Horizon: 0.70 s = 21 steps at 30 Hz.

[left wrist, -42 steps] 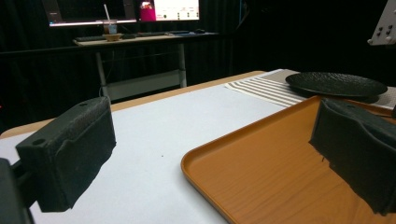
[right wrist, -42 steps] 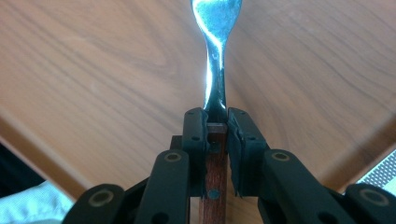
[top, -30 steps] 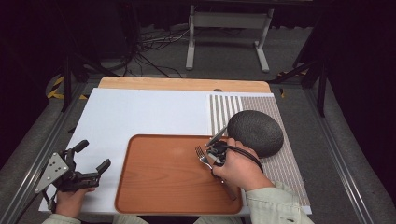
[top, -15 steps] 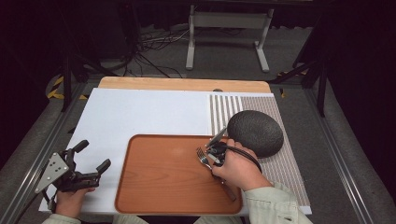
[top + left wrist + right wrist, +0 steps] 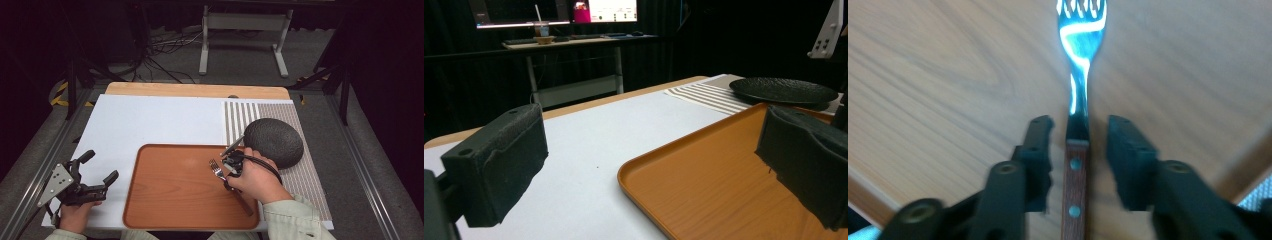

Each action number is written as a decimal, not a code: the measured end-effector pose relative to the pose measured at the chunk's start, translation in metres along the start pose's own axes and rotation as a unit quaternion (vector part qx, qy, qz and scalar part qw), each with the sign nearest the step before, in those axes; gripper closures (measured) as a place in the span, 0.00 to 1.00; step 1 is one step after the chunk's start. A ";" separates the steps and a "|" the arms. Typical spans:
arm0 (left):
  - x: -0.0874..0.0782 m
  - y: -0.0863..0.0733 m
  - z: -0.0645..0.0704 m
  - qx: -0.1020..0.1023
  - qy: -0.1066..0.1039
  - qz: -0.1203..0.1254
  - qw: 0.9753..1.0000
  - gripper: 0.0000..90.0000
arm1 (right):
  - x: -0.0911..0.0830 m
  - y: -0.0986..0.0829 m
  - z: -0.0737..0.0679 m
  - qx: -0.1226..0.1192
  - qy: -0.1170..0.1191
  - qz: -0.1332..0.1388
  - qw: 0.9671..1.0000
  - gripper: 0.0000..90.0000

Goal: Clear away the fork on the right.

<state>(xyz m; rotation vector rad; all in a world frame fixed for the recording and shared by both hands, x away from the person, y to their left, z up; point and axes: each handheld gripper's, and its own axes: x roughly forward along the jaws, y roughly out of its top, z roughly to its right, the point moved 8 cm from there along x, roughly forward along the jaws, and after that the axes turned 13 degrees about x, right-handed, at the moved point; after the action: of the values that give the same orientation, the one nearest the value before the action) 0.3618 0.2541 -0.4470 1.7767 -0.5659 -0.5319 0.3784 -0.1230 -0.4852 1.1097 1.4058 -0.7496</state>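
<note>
Tray [image 5: 175, 200] at lower centre of the high view, on the table [image 5: 150, 120]; fork [image 5: 220, 174] on its right part; plate [image 5: 274, 141] right of it, upper right.

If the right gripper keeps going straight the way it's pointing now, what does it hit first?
The right gripper points down at the wooden-handled metal fork, jaws open on either side of its handle. Going straight on, it probably meets the fork, or the brown wooden tray beneath; depth is unclear.
</note>
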 end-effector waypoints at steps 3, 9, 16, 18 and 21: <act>0.000 0.000 0.000 0.001 0.000 0.000 1.000 0.01 | -0.001 0.007 -0.001 -0.026 0.010 0.043 0.999 0.37; 0.000 0.000 0.000 -0.001 0.000 0.000 1.000 0.01 | -0.005 0.021 -0.006 -0.098 0.039 0.115 0.988 0.21; 0.000 0.000 0.000 -0.001 0.000 0.000 1.000 0.01 | -0.001 0.031 -0.010 -0.175 0.066 0.165 0.968 0.50; 0.000 0.000 0.000 -0.001 0.000 0.000 1.000 0.01 | 0.000 0.032 -0.011 -0.187 0.074 0.170 0.965 0.57; 0.000 0.000 0.000 -0.001 0.000 0.000 1.000 0.01 | 0.004 0.034 -0.013 -0.198 0.106 0.184 0.957 0.79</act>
<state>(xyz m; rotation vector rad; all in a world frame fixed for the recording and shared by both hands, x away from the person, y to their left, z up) 0.3620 0.2540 -0.4474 1.7744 -0.5650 -0.5329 0.4052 -0.0984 -0.4821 1.1072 1.3918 -0.0752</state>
